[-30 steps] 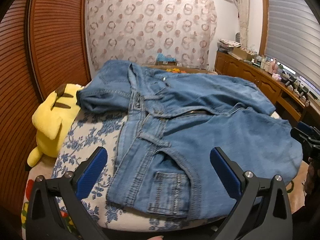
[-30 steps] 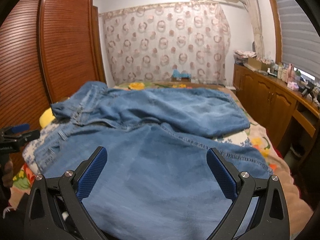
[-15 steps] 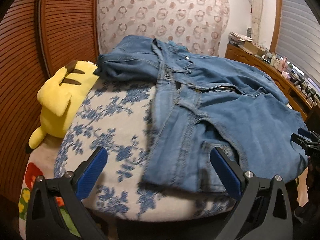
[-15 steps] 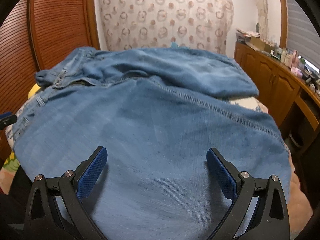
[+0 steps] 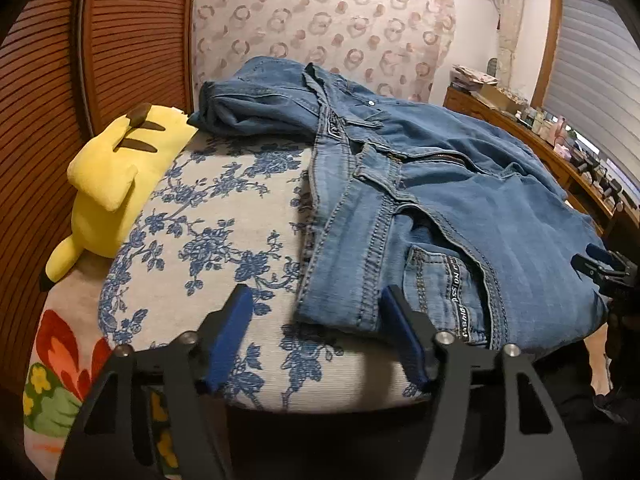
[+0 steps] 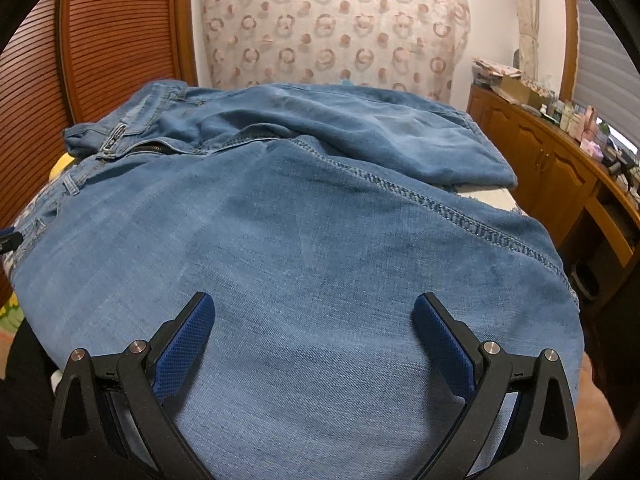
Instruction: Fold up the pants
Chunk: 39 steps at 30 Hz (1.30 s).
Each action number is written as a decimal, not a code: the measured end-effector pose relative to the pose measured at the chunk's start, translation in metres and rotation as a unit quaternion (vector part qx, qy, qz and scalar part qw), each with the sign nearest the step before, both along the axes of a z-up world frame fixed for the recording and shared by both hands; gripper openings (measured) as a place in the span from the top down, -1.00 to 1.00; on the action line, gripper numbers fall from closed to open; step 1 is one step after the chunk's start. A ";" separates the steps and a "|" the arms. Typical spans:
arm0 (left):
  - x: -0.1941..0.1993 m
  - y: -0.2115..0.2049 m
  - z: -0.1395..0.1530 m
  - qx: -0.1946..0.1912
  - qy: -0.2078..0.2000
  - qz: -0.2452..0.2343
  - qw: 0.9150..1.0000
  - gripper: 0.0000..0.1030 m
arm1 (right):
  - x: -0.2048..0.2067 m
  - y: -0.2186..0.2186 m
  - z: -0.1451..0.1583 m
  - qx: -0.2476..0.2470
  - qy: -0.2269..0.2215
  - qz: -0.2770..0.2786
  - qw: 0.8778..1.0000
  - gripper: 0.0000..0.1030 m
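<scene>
Blue denim pants lie spread on a bed, waistband to the left, one leg folded over at the back. My left gripper is open, its fingers straddling the near waistband corner just above the bed, not closed on it. My right gripper is open and hovers low over the broad near leg of the pants. The right gripper also shows at the right edge of the left wrist view.
A yellow plush toy lies at the bed's left side against a wooden slatted wardrobe. The floral bedsheet is bare left of the pants. A wooden counter with clutter runs along the right wall.
My left gripper has narrowed its opening and moved left and closer to the waistband corner. My right gripper has moved lower and nearer to the pant leg, still open.
</scene>
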<state>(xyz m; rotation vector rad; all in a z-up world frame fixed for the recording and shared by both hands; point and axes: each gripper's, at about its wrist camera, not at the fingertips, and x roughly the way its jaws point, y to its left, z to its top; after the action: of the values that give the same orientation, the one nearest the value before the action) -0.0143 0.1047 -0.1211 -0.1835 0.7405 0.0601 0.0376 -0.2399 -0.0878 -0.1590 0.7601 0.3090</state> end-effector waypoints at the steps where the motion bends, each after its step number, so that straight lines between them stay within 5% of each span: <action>1: 0.000 -0.001 0.000 -0.001 -0.002 -0.003 1.000 -0.12 | 0.000 0.001 0.000 0.000 0.000 0.000 1.000 -0.98; 3: 0.001 -0.002 0.001 -0.014 -0.005 -0.014 1.000 0.26 | 0.000 0.000 0.000 0.000 0.000 0.001 1.000 -0.98; 9: -0.001 -0.008 0.011 -0.026 -0.013 -0.028 0.999 0.63 | 0.001 0.001 0.000 -0.002 0.003 0.017 1.000 -1.00; 14: 0.002 -0.014 0.039 -0.027 -0.044 -0.040 0.998 0.70 | 0.002 0.000 0.001 -0.002 0.006 0.019 1.000 -0.98; 21: 0.031 -0.034 0.083 -0.007 -0.091 -0.079 0.993 0.74 | 0.008 -0.011 0.020 0.056 0.018 0.024 0.998 -0.60; 27: 0.070 -0.052 0.116 0.007 -0.121 -0.104 0.987 0.76 | 0.003 0.005 0.044 0.057 -0.001 0.055 0.997 -0.20; 39: 0.144 -0.073 0.127 0.030 -0.117 -0.103 0.987 0.77 | -0.011 0.033 0.084 0.076 -0.030 0.109 0.991 -0.14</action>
<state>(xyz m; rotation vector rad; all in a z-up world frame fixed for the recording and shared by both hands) 0.1294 0.0316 0.0054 -0.0550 0.5190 -0.1348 0.0263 -0.2070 -0.0033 -0.1075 0.6585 0.5664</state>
